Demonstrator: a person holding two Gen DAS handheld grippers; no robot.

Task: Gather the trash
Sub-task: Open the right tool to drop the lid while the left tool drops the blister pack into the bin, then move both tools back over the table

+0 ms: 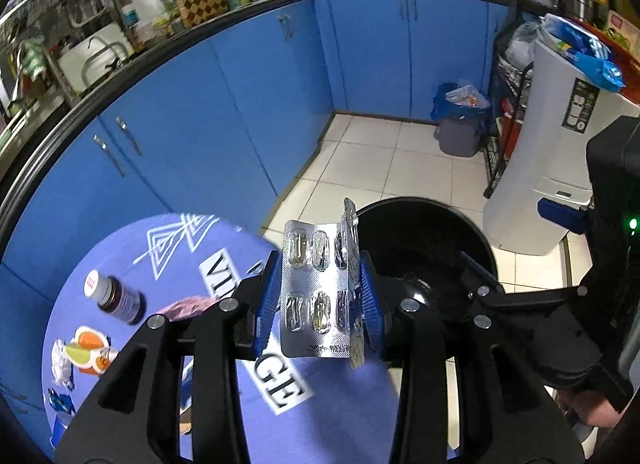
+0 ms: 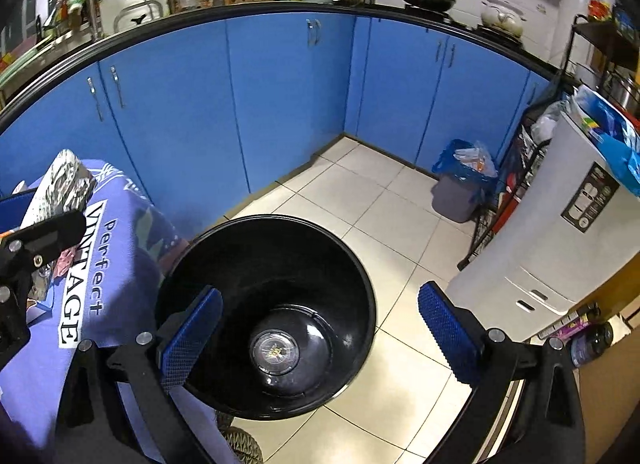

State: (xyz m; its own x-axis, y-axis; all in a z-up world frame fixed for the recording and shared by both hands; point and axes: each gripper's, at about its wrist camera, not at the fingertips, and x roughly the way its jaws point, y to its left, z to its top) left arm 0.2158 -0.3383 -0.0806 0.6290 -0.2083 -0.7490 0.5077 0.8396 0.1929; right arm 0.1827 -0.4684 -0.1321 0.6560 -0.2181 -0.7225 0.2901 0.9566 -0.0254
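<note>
Blue-padded fingers of the left gripper (image 1: 320, 300) clench a folded silver blister pack (image 1: 316, 288), the foil standing upright between the pads with several capsule pockets facing the lens; the pack hangs at the edge of a round table draped in a purple cloth (image 1: 200, 260), with the open black bin (image 1: 432, 240) just beyond it on the pale tiled floor. In the right wrist view the right gripper (image 2: 320, 338) is poised over that same black bin (image 2: 272, 304), its jaws spread wide with nothing between them, and the bin's dark interior shows only a round disc at the bottom. More litter waits on the table: a small brown bottle (image 1: 116, 298), a crumpled pink scrap (image 1: 188, 306), a fruit-printed wrapper (image 1: 86, 348), white crumpled paper (image 1: 60, 360) and a blue foil sweet wrapper (image 1: 60, 402). The step in hand appears to be carrying the pack to the bin; done well, it would mean bringing the left gripper fully past the rim before letting go, since the light, creased foil could catch a pad or flutter onto the tiles; the free right gripper looks best placed to clear the mouth of the bin and return to the table for the next piece.
</note>
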